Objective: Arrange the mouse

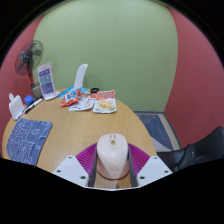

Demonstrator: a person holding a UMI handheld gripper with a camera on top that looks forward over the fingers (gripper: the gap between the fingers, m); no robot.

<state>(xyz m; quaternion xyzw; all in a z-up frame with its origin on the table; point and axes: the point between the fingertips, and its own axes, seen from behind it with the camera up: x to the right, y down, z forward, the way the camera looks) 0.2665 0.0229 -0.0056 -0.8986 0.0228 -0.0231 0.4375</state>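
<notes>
A white computer mouse (111,154) sits between my two fingers, its nose pointing away over the round wooden table (75,122). My gripper (111,160) is shut on the mouse, with the magenta pads (89,155) pressing its two sides. The mouse is held just above the near edge of the table. A blue patterned mat (29,137) lies on the table to the left, beyond the fingers.
At the table's far side lie flat packets (104,102), an orange-and-blue item (70,96), a tablet on a stand (47,80) and a white dispenser (15,104). A fan (29,55) stands behind. A black chair (195,152) is at the right.
</notes>
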